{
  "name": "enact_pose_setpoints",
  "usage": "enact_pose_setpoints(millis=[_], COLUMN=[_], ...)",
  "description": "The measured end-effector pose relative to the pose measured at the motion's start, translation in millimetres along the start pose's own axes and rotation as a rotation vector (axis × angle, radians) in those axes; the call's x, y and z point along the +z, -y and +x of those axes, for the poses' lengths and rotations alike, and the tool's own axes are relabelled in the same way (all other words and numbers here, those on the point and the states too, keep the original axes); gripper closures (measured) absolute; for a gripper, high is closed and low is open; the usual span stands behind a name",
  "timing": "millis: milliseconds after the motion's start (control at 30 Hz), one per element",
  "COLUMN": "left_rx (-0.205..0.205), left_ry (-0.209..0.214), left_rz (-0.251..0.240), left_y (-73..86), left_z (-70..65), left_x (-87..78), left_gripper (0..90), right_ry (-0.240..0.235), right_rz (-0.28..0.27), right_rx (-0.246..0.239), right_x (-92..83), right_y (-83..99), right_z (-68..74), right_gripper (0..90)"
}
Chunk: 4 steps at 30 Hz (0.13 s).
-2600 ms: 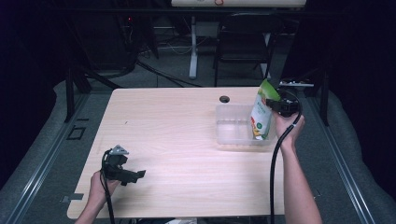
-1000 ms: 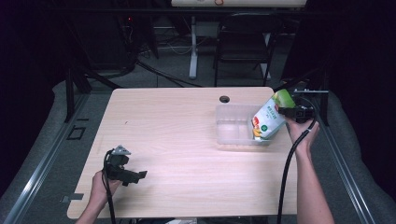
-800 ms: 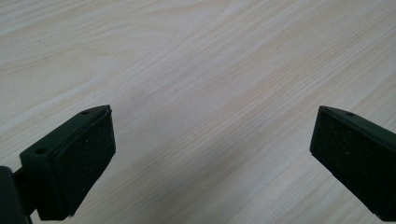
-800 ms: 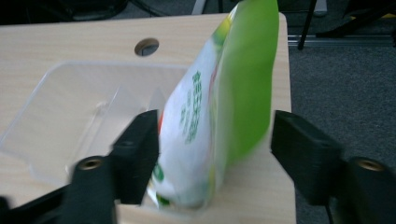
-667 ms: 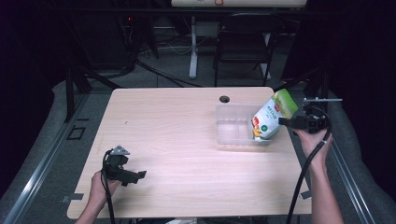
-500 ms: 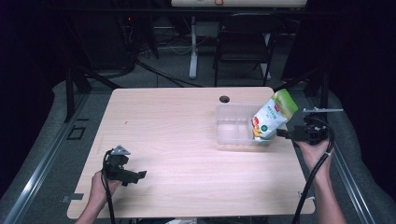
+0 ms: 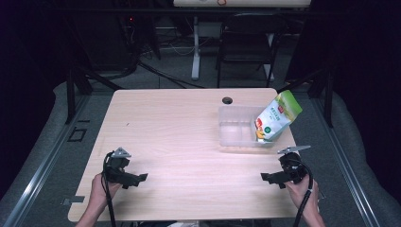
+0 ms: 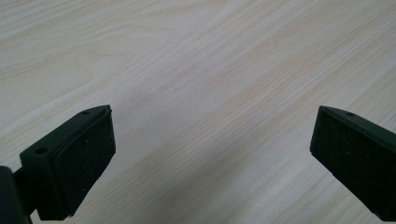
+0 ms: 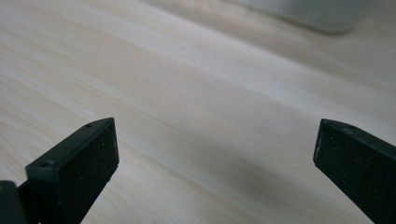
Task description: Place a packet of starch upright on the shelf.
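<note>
With the snack pouch (image 7: pixel 276 117) left leaning in the clear bin (image 7: pixel 236 133) near the table's (image 7: pixel 179 137) far right corner, both left tongs (image 7: pixel 138 177) and right tongs (image 7: pixel 265 177), just spread wide, sit empty; best settle the right ones gently by the near edge.

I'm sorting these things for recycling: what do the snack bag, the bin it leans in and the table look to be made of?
Snack bag: probably thin plastic film, glossy, with printed green and white faces and a crimped top.
Bin: clear rigid plastic, likely; the tabletop shows through its walls.
Table: pale wood or wood-look laminate, matt, with grain lines visible in both gripper views; which one is unclear.
</note>
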State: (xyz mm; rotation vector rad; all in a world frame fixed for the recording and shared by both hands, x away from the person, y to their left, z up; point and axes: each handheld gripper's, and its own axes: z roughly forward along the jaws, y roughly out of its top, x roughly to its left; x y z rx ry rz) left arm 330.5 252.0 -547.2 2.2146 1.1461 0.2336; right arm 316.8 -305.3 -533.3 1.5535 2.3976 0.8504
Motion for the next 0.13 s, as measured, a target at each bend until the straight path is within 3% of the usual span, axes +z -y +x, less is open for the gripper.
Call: enact_pose_setpoints(millis=[133], left_rx=[-0.002], left_ry=[-0.001], left_rz=[-0.005], left_y=[0.3], left_z=[0.4], left_x=[-0.3], left_gripper=[0.2], right_ry=[-0.016], right_rz=[-0.003], right_rx=[0.009], right_x=[5.2], right_y=[2.1], right_z=[-3.3], right_gripper=[0.0])
